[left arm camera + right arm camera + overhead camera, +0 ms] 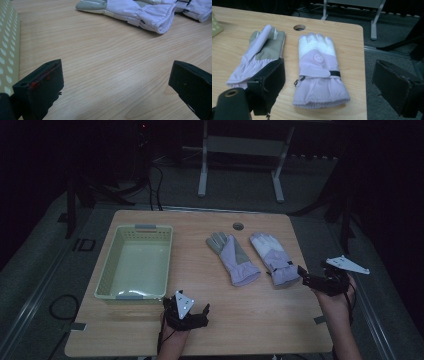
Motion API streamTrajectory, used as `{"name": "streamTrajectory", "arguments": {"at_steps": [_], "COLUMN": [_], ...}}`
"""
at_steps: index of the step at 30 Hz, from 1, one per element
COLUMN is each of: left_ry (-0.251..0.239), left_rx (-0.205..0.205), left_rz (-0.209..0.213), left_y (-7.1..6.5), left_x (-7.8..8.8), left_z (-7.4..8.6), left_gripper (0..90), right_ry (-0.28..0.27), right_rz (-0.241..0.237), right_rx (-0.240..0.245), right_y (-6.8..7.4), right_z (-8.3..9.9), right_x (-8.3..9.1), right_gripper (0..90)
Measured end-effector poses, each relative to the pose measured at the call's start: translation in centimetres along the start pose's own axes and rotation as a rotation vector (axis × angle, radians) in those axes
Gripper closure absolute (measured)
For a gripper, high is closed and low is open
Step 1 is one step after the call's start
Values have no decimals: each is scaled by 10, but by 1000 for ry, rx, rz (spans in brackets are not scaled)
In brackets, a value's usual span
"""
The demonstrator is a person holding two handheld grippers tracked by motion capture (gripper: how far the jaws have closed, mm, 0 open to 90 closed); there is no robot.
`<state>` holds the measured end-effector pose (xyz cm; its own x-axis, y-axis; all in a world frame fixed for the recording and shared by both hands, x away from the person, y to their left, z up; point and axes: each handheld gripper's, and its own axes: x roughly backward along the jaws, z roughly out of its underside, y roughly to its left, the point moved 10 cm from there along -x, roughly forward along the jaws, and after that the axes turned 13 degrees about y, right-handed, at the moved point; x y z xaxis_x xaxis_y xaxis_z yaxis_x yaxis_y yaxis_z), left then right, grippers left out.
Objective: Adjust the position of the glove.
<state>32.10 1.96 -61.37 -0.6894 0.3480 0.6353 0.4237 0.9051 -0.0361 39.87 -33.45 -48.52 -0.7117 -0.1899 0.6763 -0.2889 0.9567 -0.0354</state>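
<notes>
Lying side by side at table (250, 320) ctr-right: two gloves (233, 257); basket (107, 270) at 9 o'clock w/ nothing inside. Left gripper (205, 312) & right gripper (301, 272) are being held w/ jaws apart.

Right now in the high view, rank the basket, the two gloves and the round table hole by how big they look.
1. Basket, clearly largest.
2. Left glove and right glove: they look about alike, so I won't rank one above the other.
3. Table hole, smallest.

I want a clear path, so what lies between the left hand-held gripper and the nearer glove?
Bare wooden tabletop: the left gripper view shows nothing between the left hand-held gripper and the glove.
</notes>
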Motion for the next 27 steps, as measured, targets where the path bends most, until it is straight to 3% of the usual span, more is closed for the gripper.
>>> {"name": "streamTrajectory", "arguments": {"at_steps": [14,27], "left_ry": [2,7], "left_rx": [-3,-9], "left_rz": [2,4], "left_y": [-1,-1], "left_x": [0,-1], "left_z": [0,0], "left_gripper": [0,0], "right_ry": [-24,26], "right_rz": [-51,-100], "right_rx": [56,101], "right_y": [21,50], "right_z": [-53,-80], "right_x": [1,-29], "right_gripper": [173,192]}}
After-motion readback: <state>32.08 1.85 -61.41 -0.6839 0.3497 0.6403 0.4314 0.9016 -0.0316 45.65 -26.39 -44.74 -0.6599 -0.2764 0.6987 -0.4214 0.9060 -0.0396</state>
